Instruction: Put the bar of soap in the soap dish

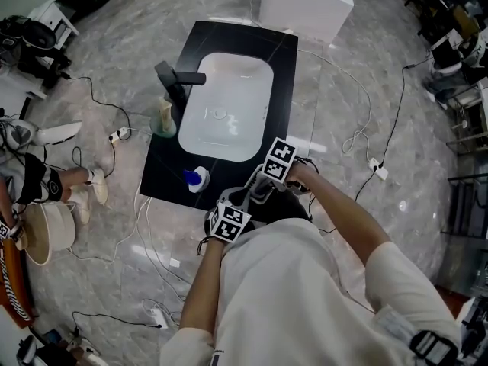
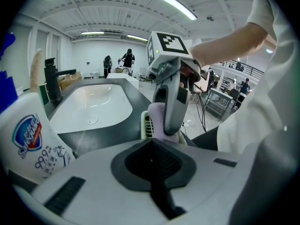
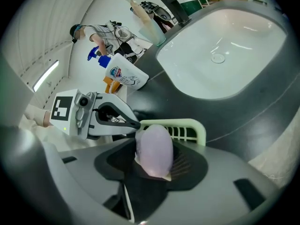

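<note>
lavender bar of soap standing on edge in the pale green soap dish on the black table, right tool spread loosely around it, left tool closed and empty, tips just beside the dish's rim

Grey right tongs stand against a pale lilac soap bar at a pale green slotted dish on the black tabletop.

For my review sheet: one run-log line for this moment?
right gripper: soap between jaws, at soap dish | left gripper: by dish rim
</note>
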